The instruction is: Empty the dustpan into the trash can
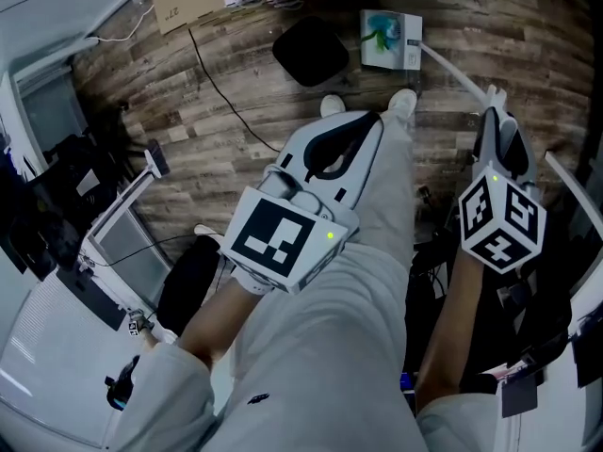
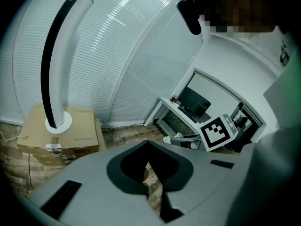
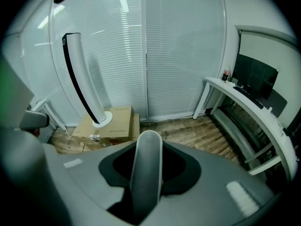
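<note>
Right gripper (image 1: pixel 497 125) is clamped about halfway closed on the white handle (image 3: pixel 146 159), which stands upright between its jaws. Left gripper (image 1: pixel 332 149) hangs over the person's leg with its jaws drawn nearly together and nothing in them.

Beyond the right gripper the handle slants away to the dustpan (image 1: pixel 389 40), which holds something green. It is low over the wood floor (image 1: pixel 226 111), just past the person's shoes (image 1: pixel 403 100). Whether it rests on the boards I cannot tell. Just beside it, to the left in the head view, is a black container that I take for the trash can (image 1: pixel 310 50).

The step in hand looks like bringing the pan to the can. Next, it must go over the can's mouth and tip until the load slides out.
</note>
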### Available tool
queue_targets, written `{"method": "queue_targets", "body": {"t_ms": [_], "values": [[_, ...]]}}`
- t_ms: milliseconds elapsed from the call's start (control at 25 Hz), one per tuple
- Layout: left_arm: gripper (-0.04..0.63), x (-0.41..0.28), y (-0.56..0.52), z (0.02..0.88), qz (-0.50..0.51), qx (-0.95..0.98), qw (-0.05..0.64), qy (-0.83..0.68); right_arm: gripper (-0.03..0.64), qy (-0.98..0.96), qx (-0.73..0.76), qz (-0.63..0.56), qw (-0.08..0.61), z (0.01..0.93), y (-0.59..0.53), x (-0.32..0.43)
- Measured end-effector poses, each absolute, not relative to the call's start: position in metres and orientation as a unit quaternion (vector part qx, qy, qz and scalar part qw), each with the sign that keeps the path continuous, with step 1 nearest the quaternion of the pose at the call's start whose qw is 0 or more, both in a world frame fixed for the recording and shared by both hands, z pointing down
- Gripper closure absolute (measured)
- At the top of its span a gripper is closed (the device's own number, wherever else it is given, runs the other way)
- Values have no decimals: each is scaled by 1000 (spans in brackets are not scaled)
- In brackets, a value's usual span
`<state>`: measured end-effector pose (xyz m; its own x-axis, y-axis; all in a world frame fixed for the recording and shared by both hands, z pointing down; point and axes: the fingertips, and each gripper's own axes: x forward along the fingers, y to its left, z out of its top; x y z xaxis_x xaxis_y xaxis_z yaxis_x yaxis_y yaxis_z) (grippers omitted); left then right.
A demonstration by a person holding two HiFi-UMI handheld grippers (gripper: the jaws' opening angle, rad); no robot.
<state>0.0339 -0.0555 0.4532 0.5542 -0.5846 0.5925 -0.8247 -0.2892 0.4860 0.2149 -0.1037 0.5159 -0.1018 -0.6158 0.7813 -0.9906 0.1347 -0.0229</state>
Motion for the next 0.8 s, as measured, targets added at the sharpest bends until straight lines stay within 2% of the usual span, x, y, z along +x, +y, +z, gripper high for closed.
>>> {"method": "queue_targets", "body": {"t_ms": [800], "values": [[589,26,-8,374,127,814,366,-432,495,-710,601,244,274,359,-50,188]]}}
